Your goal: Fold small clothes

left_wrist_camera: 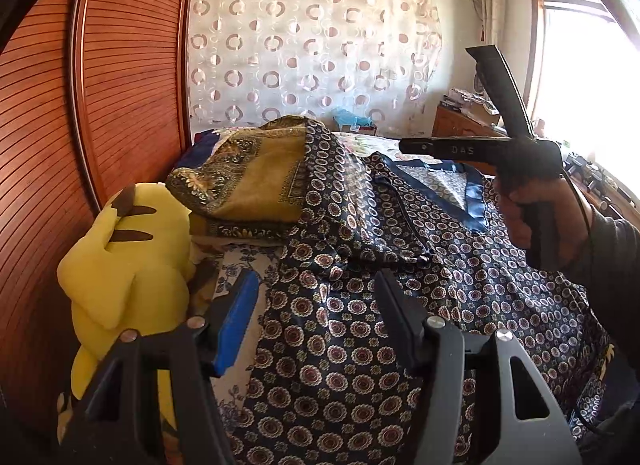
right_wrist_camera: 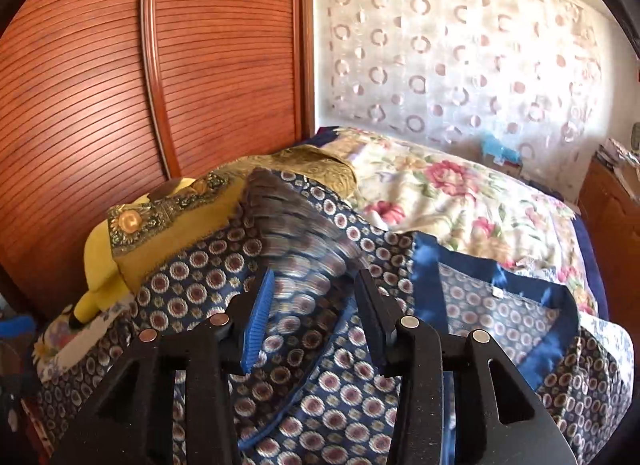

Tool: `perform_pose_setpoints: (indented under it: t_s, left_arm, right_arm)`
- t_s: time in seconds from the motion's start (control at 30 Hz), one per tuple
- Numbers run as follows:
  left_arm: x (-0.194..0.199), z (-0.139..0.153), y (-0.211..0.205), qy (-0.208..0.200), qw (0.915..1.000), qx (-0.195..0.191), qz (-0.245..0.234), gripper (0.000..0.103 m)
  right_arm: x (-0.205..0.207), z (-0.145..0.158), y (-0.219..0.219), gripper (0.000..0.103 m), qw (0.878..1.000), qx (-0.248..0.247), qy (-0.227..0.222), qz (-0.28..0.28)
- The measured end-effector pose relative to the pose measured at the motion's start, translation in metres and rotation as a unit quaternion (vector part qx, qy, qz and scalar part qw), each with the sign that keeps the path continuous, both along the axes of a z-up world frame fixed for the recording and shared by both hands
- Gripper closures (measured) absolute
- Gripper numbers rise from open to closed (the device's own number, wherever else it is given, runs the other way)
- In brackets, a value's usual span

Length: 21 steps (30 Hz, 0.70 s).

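Observation:
A navy satin garment with round medallion print and blue collar trim lies spread on the bed. My left gripper hovers over its left part, open, with nothing between the fingers. A hand holds my right gripper above the collar side, its two fingers spread wide. In the right wrist view the same garment fills the foreground. A motion-blurred fold of it shows between the open fingers of the right gripper, and the pads do not press on it.
A yellow plush toy sits at the bed's left edge against a slatted wooden wardrobe door. A folded mustard patterned cloth lies behind the garment. The floral bedspread stretches to the curtained wall. A wooden dresser stands by the window.

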<state>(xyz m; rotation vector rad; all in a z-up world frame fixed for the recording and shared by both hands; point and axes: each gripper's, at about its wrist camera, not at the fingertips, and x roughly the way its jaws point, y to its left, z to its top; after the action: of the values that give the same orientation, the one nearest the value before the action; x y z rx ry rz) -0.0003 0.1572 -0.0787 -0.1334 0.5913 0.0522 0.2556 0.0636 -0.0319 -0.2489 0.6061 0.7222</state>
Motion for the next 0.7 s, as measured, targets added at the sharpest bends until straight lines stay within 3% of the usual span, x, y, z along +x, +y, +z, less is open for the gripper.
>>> perform_pose_setpoints:
  t_s: [0.3,0.43,0.7]
  left_arm:
    - [0.019,-0.001,-0.015,0.01,0.9998,0.006,-0.018,0.044]
    - [0.039,-0.003,-0.027,0.021,0.9992,0.008,-0.034,0.044]
    - [0.072,-0.012,-0.058,0.052,0.9953,0.012,-0.081,0.044]
  right_arm:
    - [-0.003,-0.015,-0.03,0.059,1.0,-0.011,0.02,-0.02]
    - [-0.013,-0.018,-0.069,0.047,0.999,-0.021,0.024,-0.041]
    - [-0.056,-0.028,-0.182,0.047,0.991,-0.066,0.035,-0.111]
